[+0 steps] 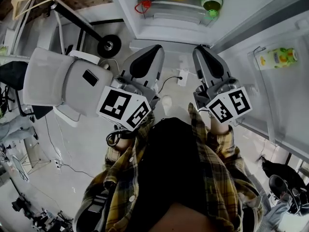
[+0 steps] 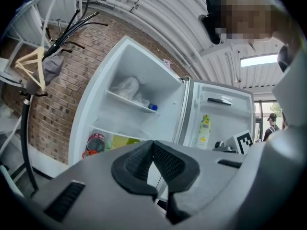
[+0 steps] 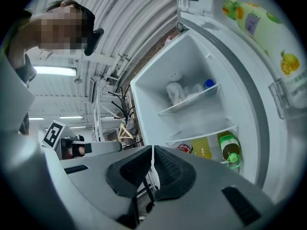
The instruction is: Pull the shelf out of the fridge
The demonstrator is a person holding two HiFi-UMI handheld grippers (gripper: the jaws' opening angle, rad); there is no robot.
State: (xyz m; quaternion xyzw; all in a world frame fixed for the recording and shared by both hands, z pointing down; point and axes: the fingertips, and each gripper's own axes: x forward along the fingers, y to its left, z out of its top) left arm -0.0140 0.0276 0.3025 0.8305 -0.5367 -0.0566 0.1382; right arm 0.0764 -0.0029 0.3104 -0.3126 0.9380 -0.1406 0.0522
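Your left gripper [image 2: 153, 146] is clenched shut on nothing, and your right gripper [image 3: 152, 151] is pressed closed and empty too, both held short of the open fridge [image 2: 160, 78]. Inside it, the upper shelf [image 2: 136, 104] sits in place under a crumpled white bag [image 2: 125, 86].

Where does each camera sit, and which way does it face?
Head view: on the person's head, facing steeply down at the floor and fridge foot; shows left tool, right tool, plaid sleeves.
Left gripper view: on the left tool, facing along its shut jaws into the open fridge.
Right gripper view: on the right tool, facing the fridge along its shut jaws.
Shared: both gripper views show the red-labelled bottle.
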